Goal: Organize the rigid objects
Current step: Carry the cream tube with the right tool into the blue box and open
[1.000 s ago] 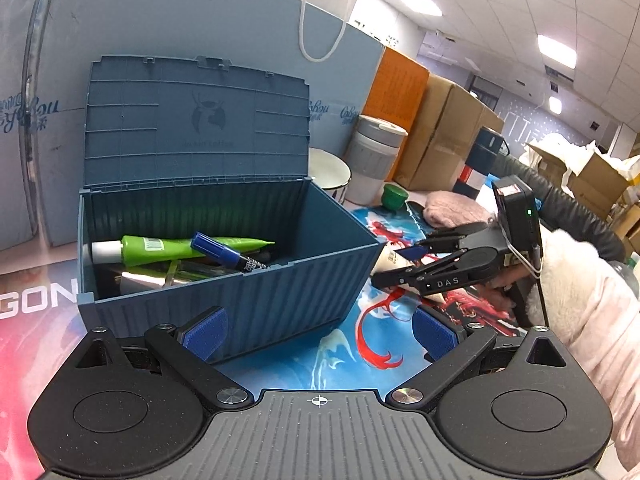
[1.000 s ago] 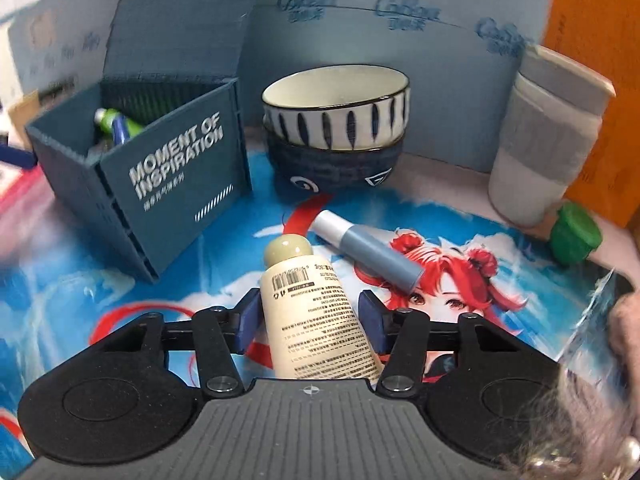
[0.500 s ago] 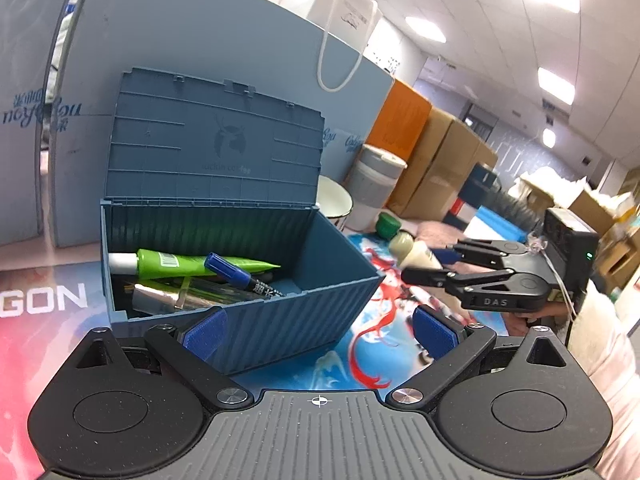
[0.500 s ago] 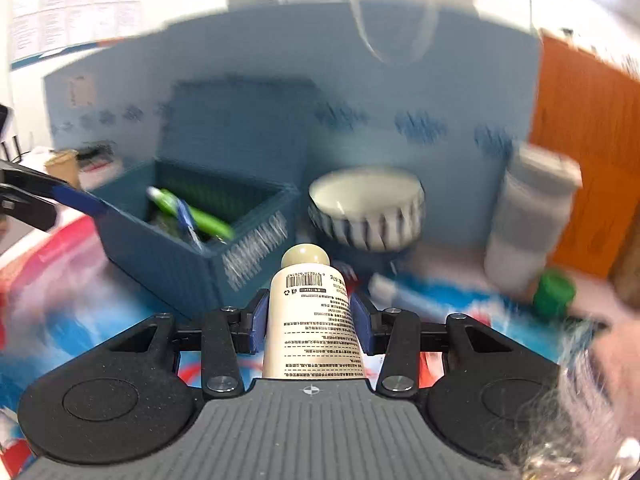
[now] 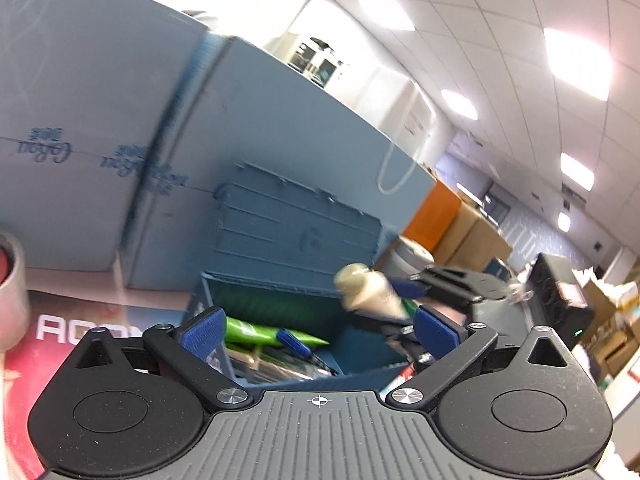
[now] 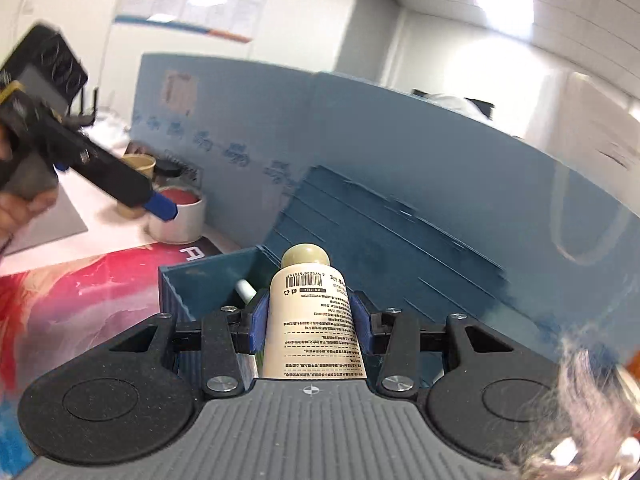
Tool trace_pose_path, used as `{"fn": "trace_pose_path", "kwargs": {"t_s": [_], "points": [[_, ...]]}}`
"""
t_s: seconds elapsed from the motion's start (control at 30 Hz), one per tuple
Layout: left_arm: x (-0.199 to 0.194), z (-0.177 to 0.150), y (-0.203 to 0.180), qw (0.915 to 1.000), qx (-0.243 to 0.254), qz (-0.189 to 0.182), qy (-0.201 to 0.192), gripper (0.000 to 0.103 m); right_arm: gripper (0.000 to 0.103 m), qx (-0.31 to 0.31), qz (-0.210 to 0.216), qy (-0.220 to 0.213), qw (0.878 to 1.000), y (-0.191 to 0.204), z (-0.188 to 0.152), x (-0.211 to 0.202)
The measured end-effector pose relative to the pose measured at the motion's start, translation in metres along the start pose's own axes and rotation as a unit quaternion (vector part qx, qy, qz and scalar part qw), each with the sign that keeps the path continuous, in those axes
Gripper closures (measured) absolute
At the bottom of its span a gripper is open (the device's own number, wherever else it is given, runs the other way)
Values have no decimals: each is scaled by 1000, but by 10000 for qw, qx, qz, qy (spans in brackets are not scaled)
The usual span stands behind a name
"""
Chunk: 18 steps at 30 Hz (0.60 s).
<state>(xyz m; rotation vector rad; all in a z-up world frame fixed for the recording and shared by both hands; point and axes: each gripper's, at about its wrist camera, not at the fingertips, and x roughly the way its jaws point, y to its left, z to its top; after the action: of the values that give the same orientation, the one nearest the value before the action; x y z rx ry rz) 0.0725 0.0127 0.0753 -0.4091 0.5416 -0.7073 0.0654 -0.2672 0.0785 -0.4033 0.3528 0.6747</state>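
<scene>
Cream tube (image 6: 314,320) sits clamped between your right gripper (image 6: 312,322) pads, cap forward, above the open blue box (image 6: 208,280). Your left gripper (image 5: 318,330) hangs wide and empty near the box's front.

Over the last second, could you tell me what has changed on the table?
The right gripper closed on the cream tube, lifted it off the mat and carried it over the open blue box. The left gripper stayed open and empty; the green tube remained inside.

Office: panelled ceiling lights (image 5: 578,62), stacked cardboard boxes (image 5: 474,236).
</scene>
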Motion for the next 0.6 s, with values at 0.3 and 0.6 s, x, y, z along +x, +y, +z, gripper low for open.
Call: {"fn": "trace_pose_path", "kwargs": {"t_s": [0.3, 0.6], "points": [[7, 2, 13, 9998, -158, 6, 101, 1, 64, -293, 473, 573, 9968, 18, 6, 66], [8, 1, 17, 9997, -213, 1, 137, 1, 66, 185, 637, 720, 9952, 6, 3, 70]]}}
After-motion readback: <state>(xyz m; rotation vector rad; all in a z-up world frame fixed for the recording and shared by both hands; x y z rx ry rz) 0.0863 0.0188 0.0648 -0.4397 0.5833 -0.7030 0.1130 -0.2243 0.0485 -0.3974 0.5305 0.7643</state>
